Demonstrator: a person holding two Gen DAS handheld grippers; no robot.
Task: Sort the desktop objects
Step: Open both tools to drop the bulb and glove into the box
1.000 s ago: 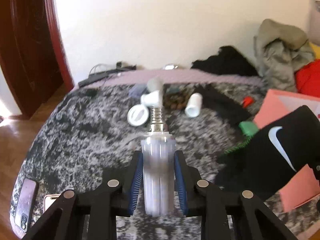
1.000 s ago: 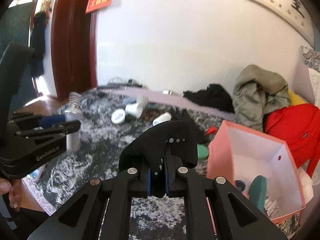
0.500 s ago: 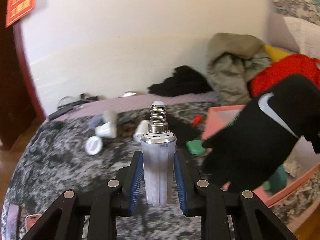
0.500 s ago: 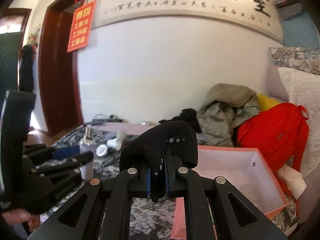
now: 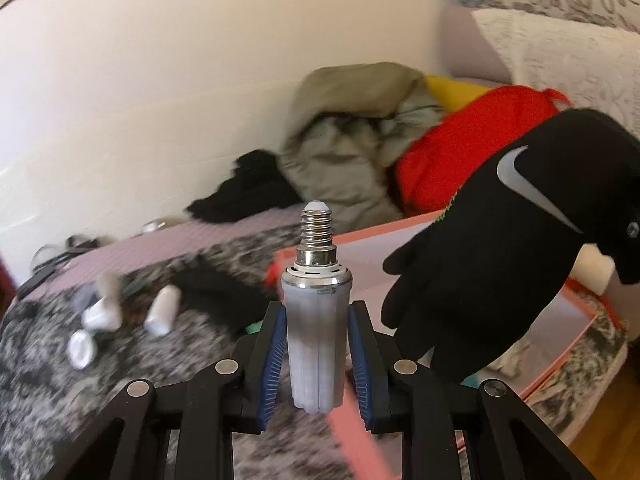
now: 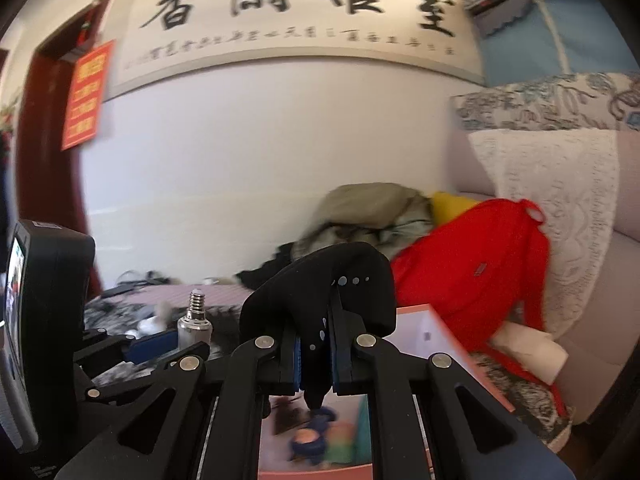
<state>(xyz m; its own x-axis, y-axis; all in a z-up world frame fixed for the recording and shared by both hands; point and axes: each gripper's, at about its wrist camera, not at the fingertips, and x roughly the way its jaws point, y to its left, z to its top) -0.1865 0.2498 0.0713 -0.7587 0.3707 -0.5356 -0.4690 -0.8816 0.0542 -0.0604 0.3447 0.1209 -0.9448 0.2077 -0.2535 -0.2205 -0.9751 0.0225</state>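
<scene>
Above the pink box (image 5: 568, 322), the left gripper (image 5: 316, 354) clamps an upright LED bulb (image 5: 317, 320) and the right gripper (image 6: 316, 354) pinches a black glove (image 6: 324, 280), so this looks like the carry-and-drop step, which next calls for lowering and releasing both inside.

Definitely someone's home, looking like a bedroom or lived-in sitting room. A big calligraphy scroll (image 6: 296, 20) is hanging on the white wall, a red notice (image 6: 86, 94) is sitting by a dark wooden door frame (image 6: 48, 160), and jackets (image 6: 368, 216), a red backpack (image 6: 472, 272) and patterned pillows (image 6: 552, 104) are piling up on the bed.
</scene>
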